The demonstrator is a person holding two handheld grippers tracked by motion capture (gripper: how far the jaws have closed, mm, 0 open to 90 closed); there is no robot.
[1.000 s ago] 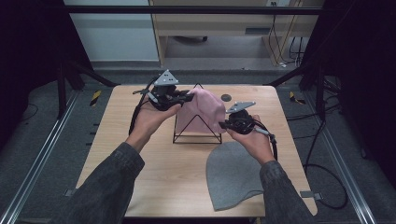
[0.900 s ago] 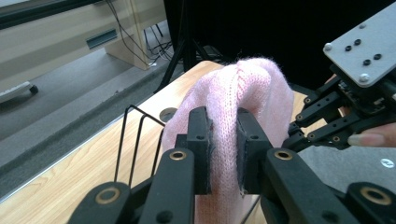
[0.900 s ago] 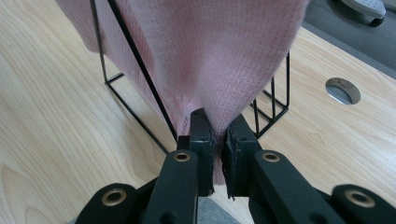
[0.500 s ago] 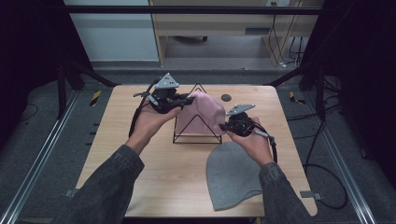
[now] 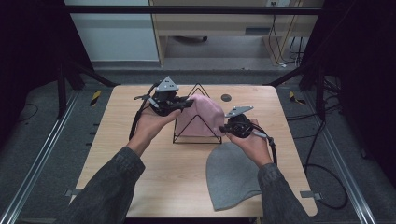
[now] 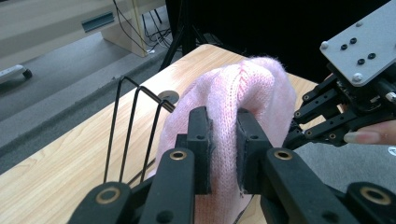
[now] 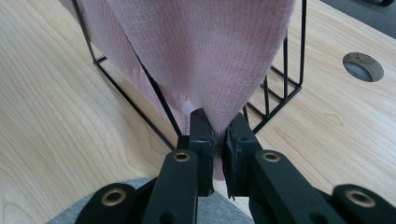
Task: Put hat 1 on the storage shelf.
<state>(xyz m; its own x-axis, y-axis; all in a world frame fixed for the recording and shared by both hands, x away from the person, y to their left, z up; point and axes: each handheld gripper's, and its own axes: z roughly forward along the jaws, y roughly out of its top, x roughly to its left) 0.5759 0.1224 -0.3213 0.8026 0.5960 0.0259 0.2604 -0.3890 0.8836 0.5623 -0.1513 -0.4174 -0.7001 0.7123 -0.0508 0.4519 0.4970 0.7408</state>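
Now both grippers are on the pink knit hat (image 5: 198,115), which is draped over the black wire rack (image 5: 198,135) at the table's (image 5: 140,186) far middle, apparently to pull it on or off the frame. The left gripper (image 6: 223,140) pinches a fold near the crown; the right gripper (image 7: 218,140) is clamped on its lower edge. A grey hat (image 5: 231,175) lies flat, near right.

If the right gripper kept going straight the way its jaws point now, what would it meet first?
The right gripper is already shut on the pink hat; pushed on, it would probably run into the black wire stand right behind the fabric, though depth is unclear.
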